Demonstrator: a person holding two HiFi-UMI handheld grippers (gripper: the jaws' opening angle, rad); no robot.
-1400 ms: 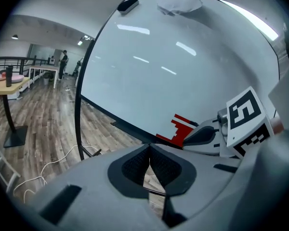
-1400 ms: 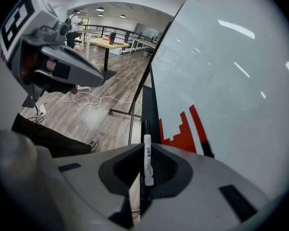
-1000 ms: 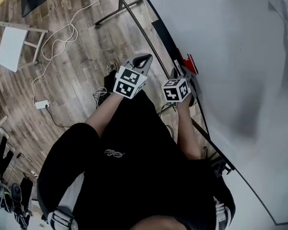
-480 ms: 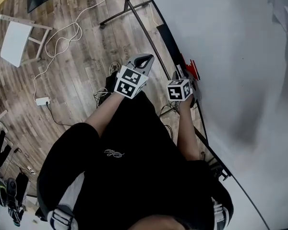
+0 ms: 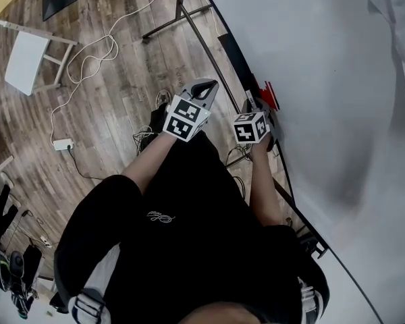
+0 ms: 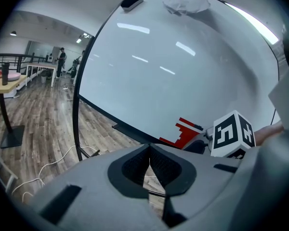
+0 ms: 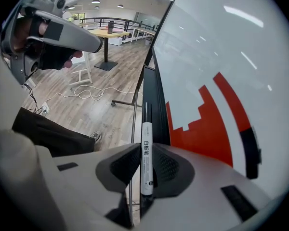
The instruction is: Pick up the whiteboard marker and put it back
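Now the right gripper (image 7: 145,147), whose jaws have just been closing, is clamped on the whiteboard marker (image 7: 146,153). The marker lies lengthwise between its pads, dark end pointing along the black ledge (image 7: 156,105) at the foot of the whiteboard (image 7: 216,47), beside a red drawing (image 7: 207,124). The left gripper (image 6: 149,153) has its jaws together on nothing, above the wooden floor (image 6: 43,124).
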